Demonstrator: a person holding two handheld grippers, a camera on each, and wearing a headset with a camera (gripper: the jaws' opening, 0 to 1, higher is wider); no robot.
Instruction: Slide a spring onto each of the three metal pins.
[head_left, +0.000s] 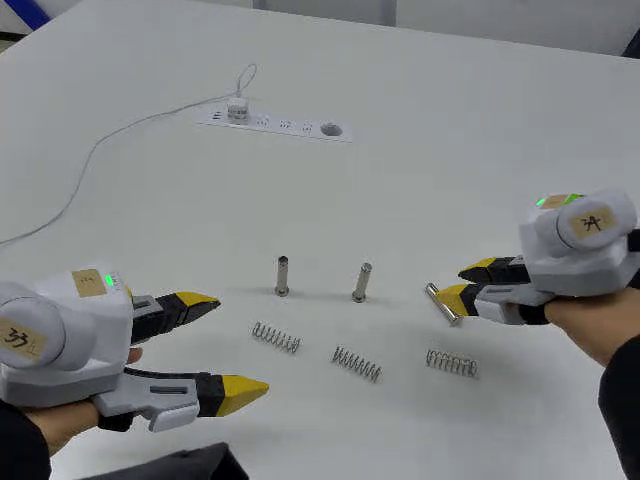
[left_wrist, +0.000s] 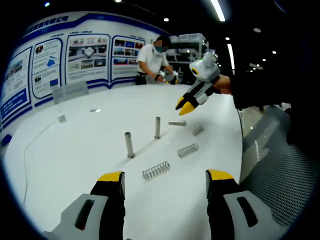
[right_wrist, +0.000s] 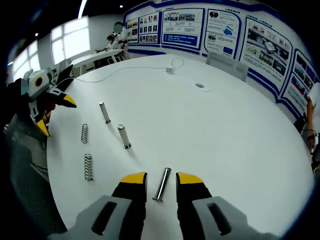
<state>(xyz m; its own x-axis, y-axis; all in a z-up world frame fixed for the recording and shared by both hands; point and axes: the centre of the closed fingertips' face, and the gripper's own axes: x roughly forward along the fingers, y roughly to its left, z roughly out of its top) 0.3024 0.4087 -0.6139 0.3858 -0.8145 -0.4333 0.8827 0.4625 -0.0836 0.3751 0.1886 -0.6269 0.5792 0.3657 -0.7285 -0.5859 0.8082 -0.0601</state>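
Your left tongs (head_left: 240, 342) hang over the near desk (head_left: 480, 150), jaws spread wide and holding nothing. Your right tongs (right_wrist: 161, 177) are released too: the jaws sit narrowly parted either side of the lying pin (right_wrist: 162, 184), with a sliver of gap on each side. The left pin (head_left: 282, 276) and middle pin (head_left: 361, 282) stand upright on the desk. In front of them lie the left spring (head_left: 276, 337), middle spring (head_left: 357, 363) and right spring (head_left: 451, 363), flat in a row, each apart from the pins.
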